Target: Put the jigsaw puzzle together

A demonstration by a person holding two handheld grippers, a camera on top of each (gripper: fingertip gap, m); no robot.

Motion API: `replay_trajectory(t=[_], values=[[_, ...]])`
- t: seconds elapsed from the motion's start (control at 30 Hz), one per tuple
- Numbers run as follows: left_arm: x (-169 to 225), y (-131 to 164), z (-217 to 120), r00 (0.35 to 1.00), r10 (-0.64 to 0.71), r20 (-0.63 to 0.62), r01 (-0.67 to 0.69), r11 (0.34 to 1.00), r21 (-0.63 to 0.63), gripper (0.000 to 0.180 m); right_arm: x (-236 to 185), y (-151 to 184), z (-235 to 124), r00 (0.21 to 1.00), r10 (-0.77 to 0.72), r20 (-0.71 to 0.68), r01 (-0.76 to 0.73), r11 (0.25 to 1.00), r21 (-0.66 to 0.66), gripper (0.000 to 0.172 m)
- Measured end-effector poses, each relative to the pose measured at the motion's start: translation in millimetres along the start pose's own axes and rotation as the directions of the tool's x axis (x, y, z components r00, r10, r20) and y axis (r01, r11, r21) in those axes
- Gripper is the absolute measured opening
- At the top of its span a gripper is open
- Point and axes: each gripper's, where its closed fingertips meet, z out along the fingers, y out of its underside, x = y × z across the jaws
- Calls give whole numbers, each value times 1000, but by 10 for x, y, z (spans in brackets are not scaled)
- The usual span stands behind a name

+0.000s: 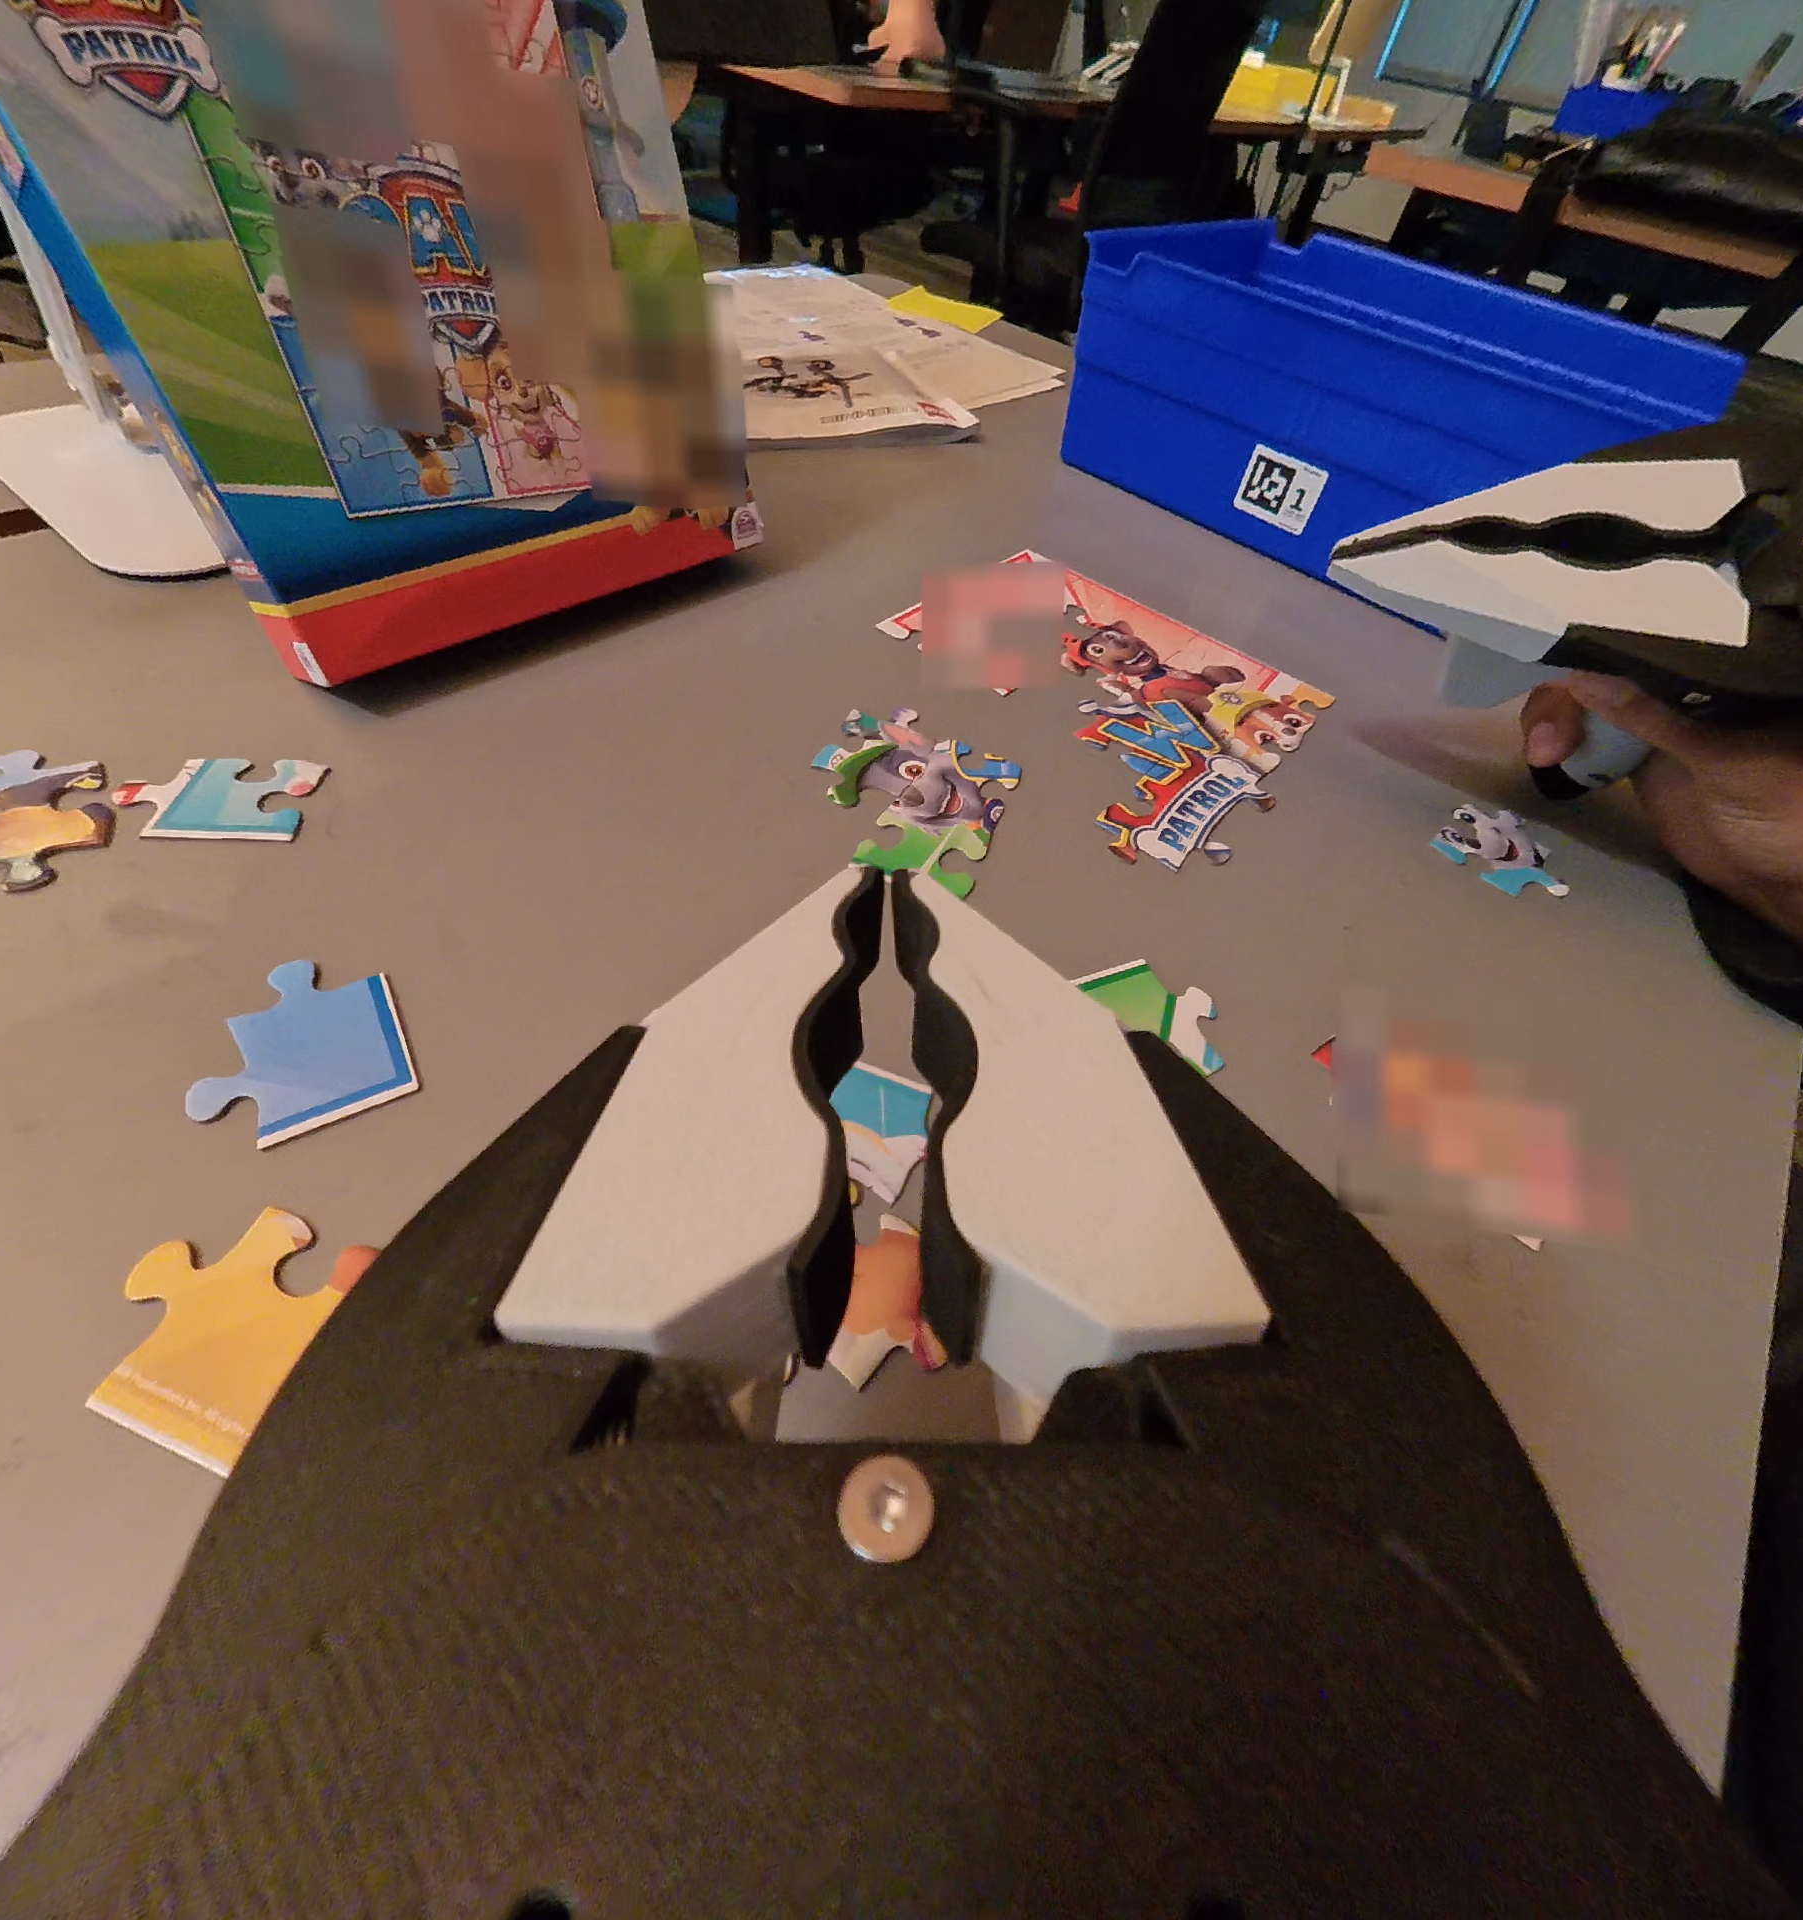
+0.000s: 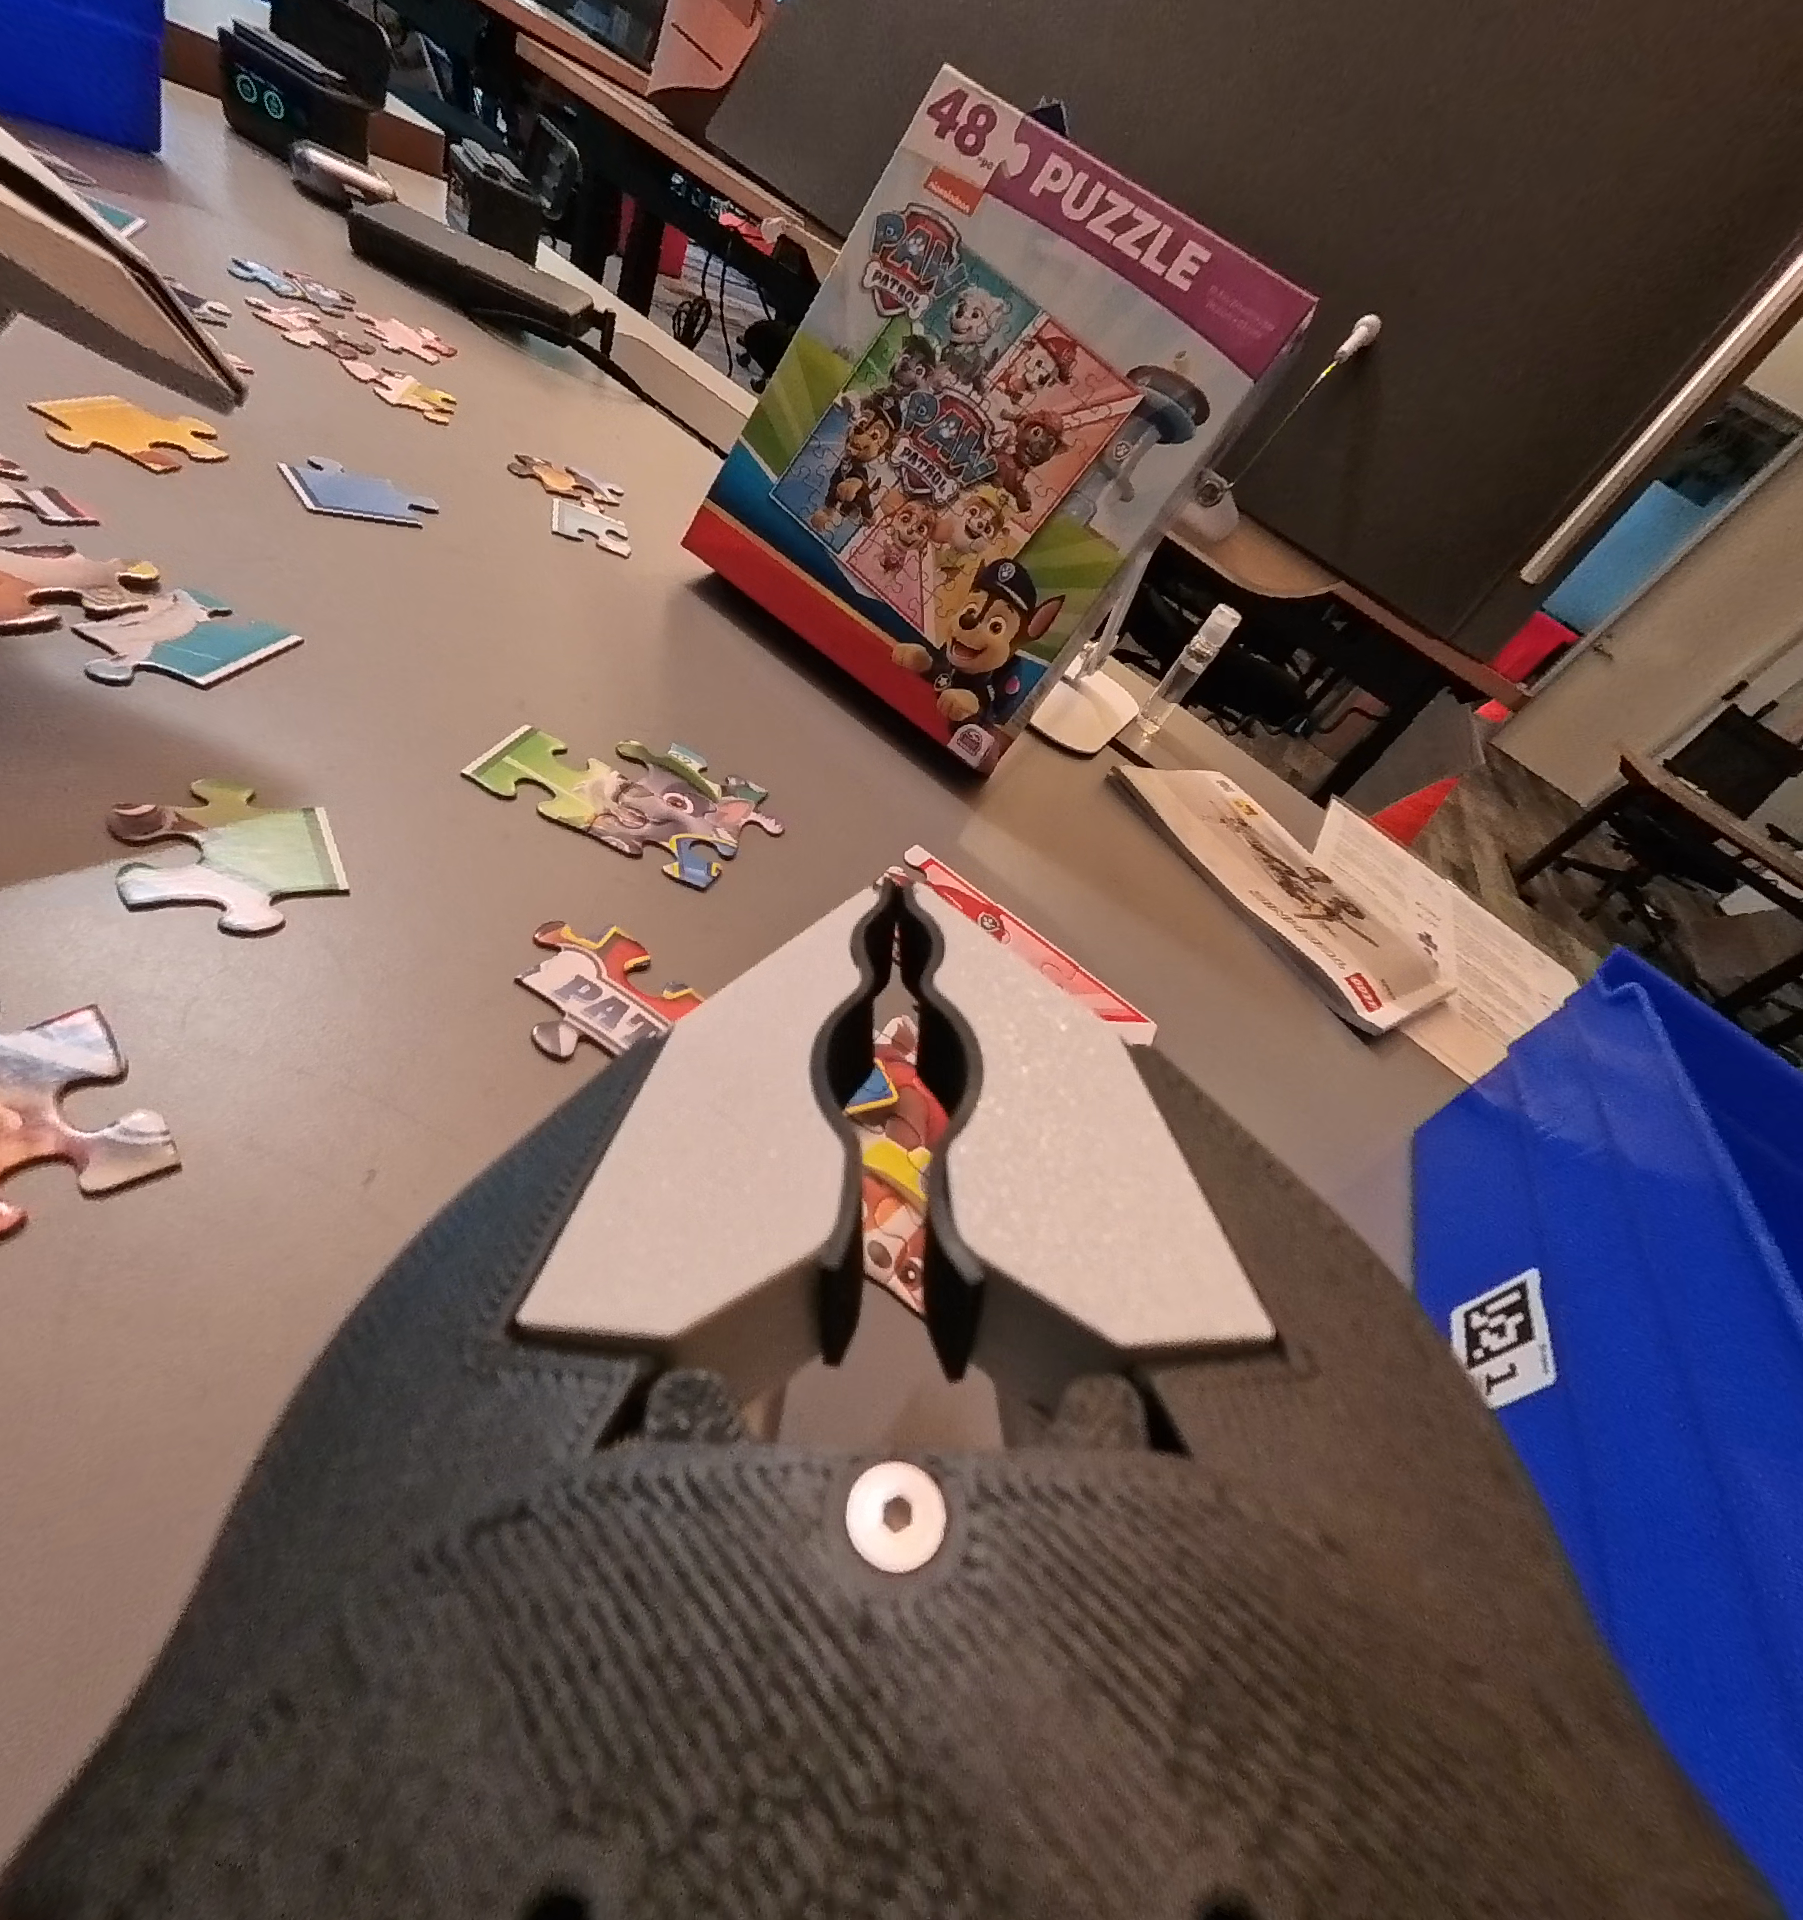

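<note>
both grippers have their fingers closed with nothing between the tips. the left gripper [image 1: 889, 883] hovers low over the grey worktop [image 1: 564, 810], its tips just at the near green edge of a small joined cluster of puzzle pieces showing a grey dog [image 1: 923, 790], which lies at twelve o'clock from it. the larger joined section with the logo [image 1: 1177, 748] lies at one o'clock, and the right gripper [image 1: 1344, 566] hangs above its far side, near the blue bin [image 1: 1396, 364]. in the right wrist view, that gripper's closed tips [image 2: 902, 899] sit over the red-bordered edge pieces [image 2: 1042, 966] of the section. loose pieces, such as a blue one [image 1: 305, 1049] at nine o'clock, are scattered around, and the puzzle box [image 1: 440, 343] stands at eleven o'clock. judged from this, nudging the grey-dog cluster flat along the worktop with closed tips suits it best, pressing low at its edge so it slides without buckling at the joints.
</note>
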Motion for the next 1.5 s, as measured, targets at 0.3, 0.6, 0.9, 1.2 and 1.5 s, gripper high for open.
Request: replay_trajectory(t=[0.3,0.6,0.9,1.2,1.5], values=[[-12,26,24,999,20,26,-20,1000,-24,0,-2,5,4,1000,-2,1,2,1000,-3,0],[-14,41,37,999,29,33,-28,999,-37,0,-2,2,2,1000,-3,0,3,1000,0,0],[5,75,67,998,49,32,-47,997,-64,2,7,-1,2,1000,4,-2,-4,1000,3,0],[2,43,43,1000,8,7,-8,999,-36,8,41,-2,5,1000,11,-16,-11,1000,4,0],[-1081,-561,-1168,941,-258,217,173,922,347,19,75,-57,-42,999,35,-23,-34,999,40,0]])
